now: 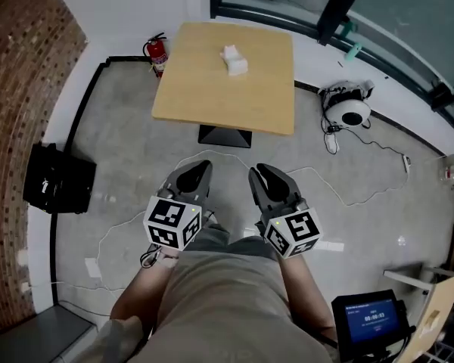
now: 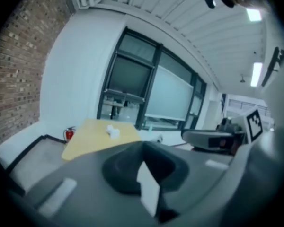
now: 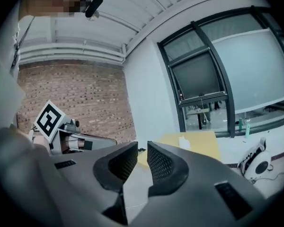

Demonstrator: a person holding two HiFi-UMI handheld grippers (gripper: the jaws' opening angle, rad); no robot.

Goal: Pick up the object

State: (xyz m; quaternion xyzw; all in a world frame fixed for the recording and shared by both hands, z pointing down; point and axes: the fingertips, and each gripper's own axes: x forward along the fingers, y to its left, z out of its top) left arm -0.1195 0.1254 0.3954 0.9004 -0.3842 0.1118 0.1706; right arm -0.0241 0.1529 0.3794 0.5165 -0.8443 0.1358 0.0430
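Right now I see both tongs held low in front of the person's waist, side by side and well short of the desk [image 1: 212,97]. The left tongs [image 1: 201,168] are clenched on nothing: in the left gripper view their dark pads meet at the tip, with only a pale wedge of floor showing beneath them. The right tongs [image 1: 259,172] are released by just a thin slit; in the right gripper view the two ribbed pads stand parallel with a narrow gap between them, and nothing sits in that gap.

The object [image 1: 234,60], a small white lumpy thing, lies on the far half of the yellow wooden desk, a little right of centre and well apart from both tongs. I can also pick it out as a small white shape on the desk top in the left gripper view [image 2: 113,131] and in the right gripper view [image 3: 184,142].

A red fire extinguisher [image 1: 158,54] stands on the floor just beside the desk's far left corner. A black case [image 1: 58,178] sits by the brick wall on the left, and a white round device [image 1: 352,113] with a trailing cable lies on the floor to the right of the desk.
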